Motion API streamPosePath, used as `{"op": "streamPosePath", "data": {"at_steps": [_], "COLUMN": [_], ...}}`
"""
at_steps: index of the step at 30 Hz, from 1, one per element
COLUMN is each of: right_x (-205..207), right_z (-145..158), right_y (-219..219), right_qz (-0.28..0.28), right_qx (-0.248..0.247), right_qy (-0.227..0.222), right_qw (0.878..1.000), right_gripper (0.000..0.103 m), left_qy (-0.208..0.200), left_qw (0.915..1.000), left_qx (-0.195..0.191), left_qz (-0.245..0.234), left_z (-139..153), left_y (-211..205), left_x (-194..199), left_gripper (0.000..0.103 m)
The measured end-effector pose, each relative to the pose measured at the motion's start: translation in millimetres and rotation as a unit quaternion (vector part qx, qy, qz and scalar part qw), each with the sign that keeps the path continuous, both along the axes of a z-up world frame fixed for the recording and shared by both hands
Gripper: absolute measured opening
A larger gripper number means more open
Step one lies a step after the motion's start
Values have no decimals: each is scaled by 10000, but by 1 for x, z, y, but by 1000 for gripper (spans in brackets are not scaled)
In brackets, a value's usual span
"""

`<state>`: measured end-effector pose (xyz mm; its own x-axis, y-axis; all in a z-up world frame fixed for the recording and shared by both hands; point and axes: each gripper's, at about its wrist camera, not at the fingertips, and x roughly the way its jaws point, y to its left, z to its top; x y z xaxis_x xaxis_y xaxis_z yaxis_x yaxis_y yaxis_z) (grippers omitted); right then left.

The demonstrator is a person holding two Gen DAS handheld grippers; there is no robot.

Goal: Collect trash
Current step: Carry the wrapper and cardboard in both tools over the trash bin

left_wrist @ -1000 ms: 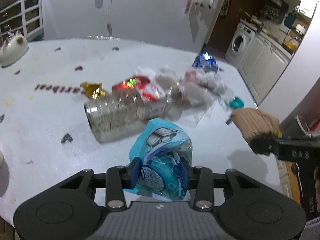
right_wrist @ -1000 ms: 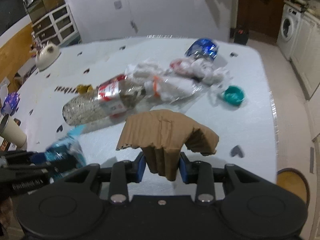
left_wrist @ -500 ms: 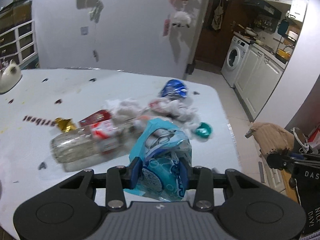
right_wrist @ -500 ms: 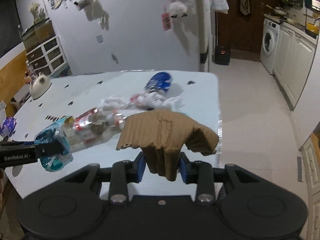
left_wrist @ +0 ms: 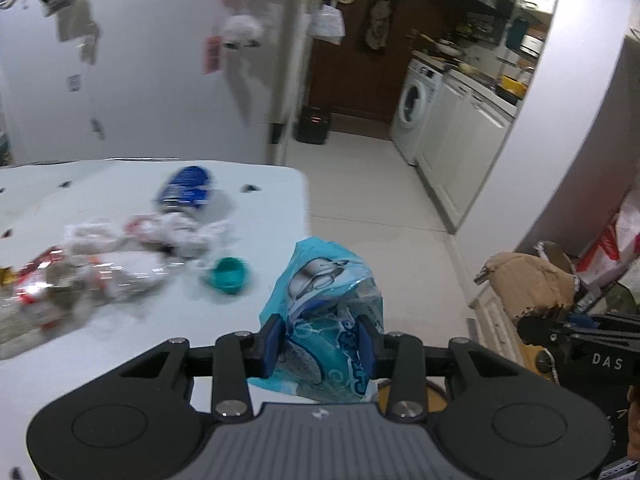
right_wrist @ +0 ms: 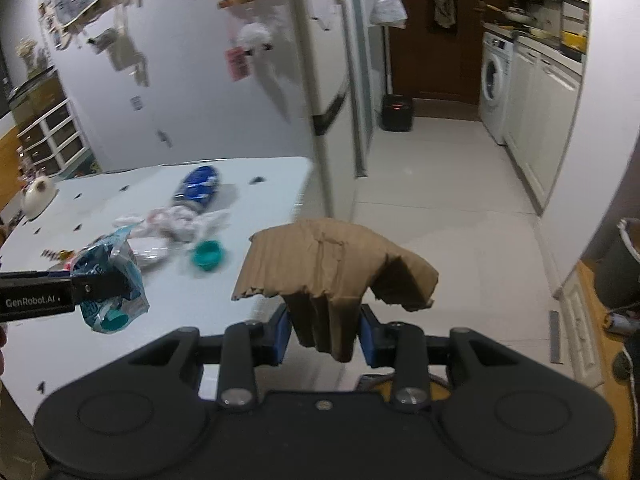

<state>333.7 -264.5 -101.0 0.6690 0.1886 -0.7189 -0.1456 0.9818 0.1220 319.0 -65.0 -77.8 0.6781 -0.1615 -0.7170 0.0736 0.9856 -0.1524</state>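
Two grippers are shown, each clamped on one piece of trash. The left gripper (left_wrist: 320,338) is closed on a crumpled blue plastic wrapper (left_wrist: 328,300), which is pinched between the blue pads (left_wrist: 272,340) and held above the near corner of the white table (left_wrist: 100,344). The right gripper (right_wrist: 323,334) is closed on a torn piece of brown cardboard (right_wrist: 336,268), whose folded lower part is squeezed between the pads while its upper part spreads out over them; it is held past the table edge, above the tiled floor (right_wrist: 440,208). Remaining trash is seen on the table: a teal cap (left_wrist: 228,276) nearest the wrapper, crumpled white paper (left_wrist: 180,232) beyond it, a clear plastic bottle (left_wrist: 80,284) lying on its side to the left, blurred, and a blue packet (left_wrist: 186,190) farthest back. A washing machine (left_wrist: 414,108) is visible in the kitchen behind.
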Motion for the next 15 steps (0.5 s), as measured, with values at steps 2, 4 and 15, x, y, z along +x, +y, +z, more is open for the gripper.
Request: {"op": "streamPosePath", "data": {"at_steps": [2, 4, 15], "right_x": [2, 4, 18], "right_z": [-2, -5, -53], "right_y": [-23, -45, -129], "right_qz": [-79, -171, -647], "right_qx": [-15, -23, 45], "right_qy": [19, 62, 635], "right_qw": [10000, 9998, 9959], "right_gripper": [36, 36, 36], "left_qy": [47, 115, 878], "left_qw": [9999, 9997, 9918], "left_qx": [-18, -9, -2], "left_qz": [-103, -219, -933], "left_z": [-4, -9, -71], "left_y": [-24, -44, -132], "left_x": [8, 16, 55], "left_gripper": [40, 40, 40]}}
